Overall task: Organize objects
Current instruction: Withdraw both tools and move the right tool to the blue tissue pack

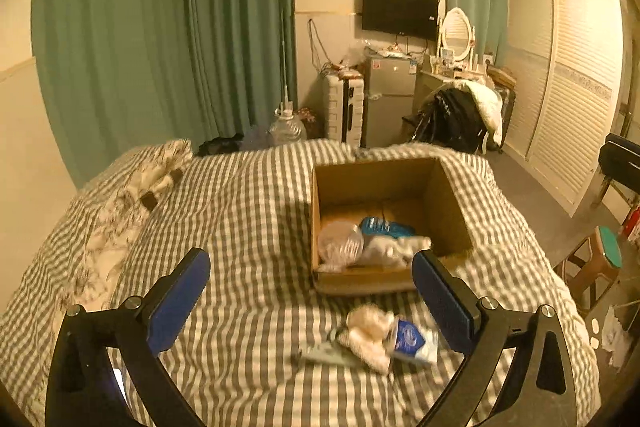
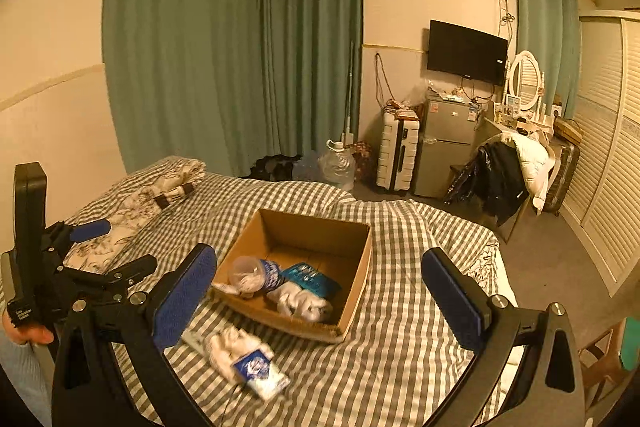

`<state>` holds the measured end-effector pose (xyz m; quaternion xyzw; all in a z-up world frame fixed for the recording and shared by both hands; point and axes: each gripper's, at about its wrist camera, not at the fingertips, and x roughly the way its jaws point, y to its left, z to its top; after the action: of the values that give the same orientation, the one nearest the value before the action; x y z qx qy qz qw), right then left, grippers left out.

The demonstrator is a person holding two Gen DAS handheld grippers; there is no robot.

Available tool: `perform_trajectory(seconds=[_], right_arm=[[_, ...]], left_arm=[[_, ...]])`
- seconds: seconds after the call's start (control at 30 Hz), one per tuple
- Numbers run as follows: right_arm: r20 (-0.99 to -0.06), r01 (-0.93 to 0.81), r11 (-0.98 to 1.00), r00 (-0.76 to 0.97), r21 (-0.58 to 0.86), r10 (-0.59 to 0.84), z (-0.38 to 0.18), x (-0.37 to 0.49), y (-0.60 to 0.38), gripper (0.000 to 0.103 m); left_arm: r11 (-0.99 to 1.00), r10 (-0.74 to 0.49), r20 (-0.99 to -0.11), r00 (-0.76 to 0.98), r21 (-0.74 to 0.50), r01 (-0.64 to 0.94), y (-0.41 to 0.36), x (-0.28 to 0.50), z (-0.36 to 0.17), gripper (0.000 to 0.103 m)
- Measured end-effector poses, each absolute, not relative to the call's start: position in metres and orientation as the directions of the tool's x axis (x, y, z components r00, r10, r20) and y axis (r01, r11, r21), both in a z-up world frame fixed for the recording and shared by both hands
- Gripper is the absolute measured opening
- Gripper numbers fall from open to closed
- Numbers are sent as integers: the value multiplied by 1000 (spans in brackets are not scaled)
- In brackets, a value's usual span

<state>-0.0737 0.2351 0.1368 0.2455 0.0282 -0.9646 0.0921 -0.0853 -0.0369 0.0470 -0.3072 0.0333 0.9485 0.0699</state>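
Note:
An open cardboard box [image 1: 394, 281] [image 2: 356, 291] sits on the checked bed. Inside lie a clear plastic jar [image 1: 340, 241] [image 2: 252, 275], a blue packet [image 1: 386, 227] [image 2: 310, 277] and a white sock [image 1: 394, 251] [image 2: 304, 303]. In front of the box lie a second white sock [image 1: 370, 333] [image 2: 228, 345], a blue-and-white tissue pack [image 1: 412, 341] [image 2: 260, 371] and a grey flat item [image 1: 326, 355]. My left gripper [image 1: 311, 301] [image 2: 112, 253] is open and empty above these loose items. My right gripper [image 2: 319, 301] is open and empty over the box's near edge.
A patterned pillow [image 1: 132, 195] [image 2: 140, 203] lies at the bed's left. Past the bed stand a water jug [image 2: 338, 163], a white suitcase [image 2: 398, 153], a small fridge [image 2: 446, 147] and a chair with clothes [image 2: 508, 175]. A stool [image 1: 600, 259] stands at the right.

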Motion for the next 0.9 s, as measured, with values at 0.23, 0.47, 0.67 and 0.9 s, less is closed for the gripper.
perform_trajectory(seconds=[0.23, 0.47, 0.67, 0.9], right_arm=[[-541, 204, -978, -828, -42, -149, 78, -57, 224, 103], [-678, 259, -965, -717, -47, -159, -13, -82, 203, 103], [-785, 345, -937, -594, -52, -175, -74, -115, 177, 103], [-871, 384, -923, -462, -28, -166, -120, -146, 158, 100]], left_arm=[[-997, 70, -645, -761, -21, -75, -42, -71, -12, 103], [-997, 38, -717, -696, 19, -75, -34, -73, -71, 103], [-997, -11, -741, -671, 64, -54, -41, -84, -89, 103], [-998, -5, -761, -648, 46, -47, -49, -89, -100, 103]])
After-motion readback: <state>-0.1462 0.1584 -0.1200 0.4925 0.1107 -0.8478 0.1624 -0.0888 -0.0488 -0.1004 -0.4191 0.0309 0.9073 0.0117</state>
